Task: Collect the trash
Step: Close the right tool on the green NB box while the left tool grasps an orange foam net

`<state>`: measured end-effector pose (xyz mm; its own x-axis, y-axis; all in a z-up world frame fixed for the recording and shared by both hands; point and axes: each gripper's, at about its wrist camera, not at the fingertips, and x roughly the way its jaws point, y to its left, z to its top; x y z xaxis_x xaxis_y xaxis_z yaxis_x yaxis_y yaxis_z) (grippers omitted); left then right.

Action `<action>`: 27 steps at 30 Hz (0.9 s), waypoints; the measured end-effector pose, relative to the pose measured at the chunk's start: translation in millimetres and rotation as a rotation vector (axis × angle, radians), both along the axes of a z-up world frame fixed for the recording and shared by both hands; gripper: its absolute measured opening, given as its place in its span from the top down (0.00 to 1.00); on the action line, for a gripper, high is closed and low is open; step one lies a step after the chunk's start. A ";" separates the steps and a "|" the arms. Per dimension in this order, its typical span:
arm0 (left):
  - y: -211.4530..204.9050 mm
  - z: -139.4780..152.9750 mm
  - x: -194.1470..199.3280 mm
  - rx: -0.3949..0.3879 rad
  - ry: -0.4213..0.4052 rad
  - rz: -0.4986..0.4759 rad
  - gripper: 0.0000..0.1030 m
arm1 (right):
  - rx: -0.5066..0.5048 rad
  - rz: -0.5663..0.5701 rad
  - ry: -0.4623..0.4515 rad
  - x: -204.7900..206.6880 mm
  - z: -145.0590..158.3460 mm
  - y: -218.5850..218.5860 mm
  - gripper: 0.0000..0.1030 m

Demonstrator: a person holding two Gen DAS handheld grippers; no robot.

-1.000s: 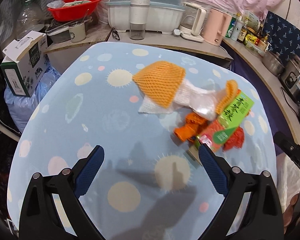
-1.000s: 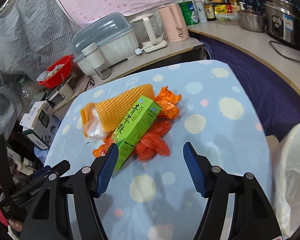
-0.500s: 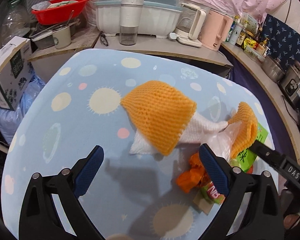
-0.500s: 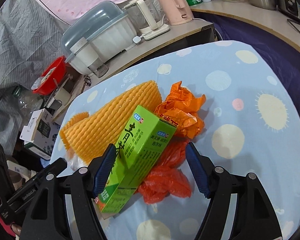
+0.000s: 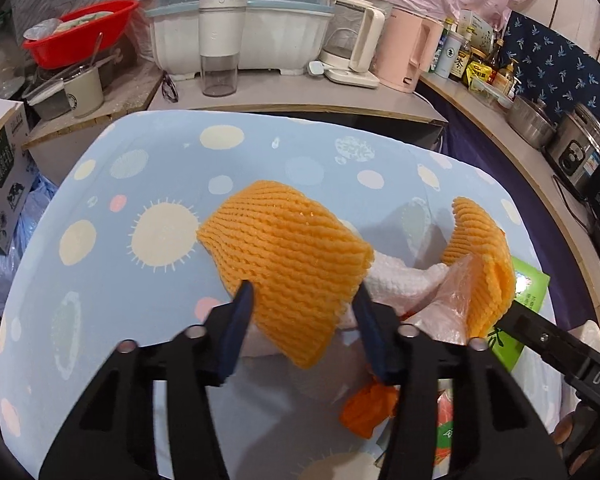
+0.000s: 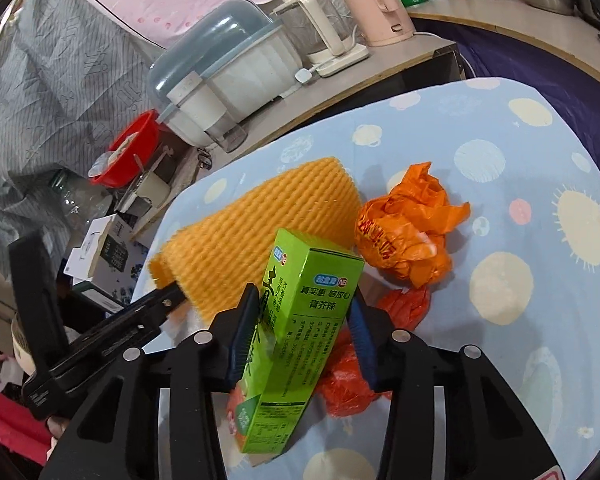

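On the blue spotted tablecloth (image 5: 140, 208) lies a heap of trash. My left gripper (image 5: 302, 294) is closing, and its blue pads press both sides of an orange foam net (image 5: 288, 248). A white foam net (image 5: 400, 280) and a second orange net (image 5: 480, 256) lie just to its right. My right gripper (image 6: 302, 306) is closing too, with a green carton (image 6: 312, 312) squeezed between its pads and tilted up. A crumpled orange plastic bag (image 6: 412, 232) and a red bag (image 6: 400, 304) lie beside the carton.
Behind the table runs a counter with a covered dish rack (image 5: 240, 24), a glass kettle (image 5: 356, 48), a pink jug (image 5: 408, 52), a red basin (image 5: 80, 32) and bottles. A cardboard box (image 5: 0, 184) stands at the left, cookers (image 5: 580, 152) at the right.
Both grippers have come forward and down onto the heap. The left jaws have narrowed around the orange net, the right jaws around the green carton, which now tips up.
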<state>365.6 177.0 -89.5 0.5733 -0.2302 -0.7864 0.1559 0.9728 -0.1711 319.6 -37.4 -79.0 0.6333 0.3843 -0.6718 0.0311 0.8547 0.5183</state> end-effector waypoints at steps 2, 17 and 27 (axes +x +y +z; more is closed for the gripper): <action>0.5 1.6 -3.7 -0.003 0.007 -0.003 0.76 | -0.009 -0.001 -0.011 -8.0 6.3 0.4 0.60; 2.2 57.6 -92.7 -0.027 -0.052 -0.024 0.91 | -0.093 -0.053 -0.095 -108.8 69.4 -17.1 0.73; -28.2 90.4 -169.0 -0.053 -0.087 -0.127 0.91 | -0.112 -0.142 -0.152 -186.8 100.7 -52.3 0.73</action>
<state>196.7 148.8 0.9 0.6022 -0.3450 -0.7200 0.2938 0.9343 -0.2020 132.7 -89.7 21.6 0.7728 0.2126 -0.5980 0.0836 0.8999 0.4280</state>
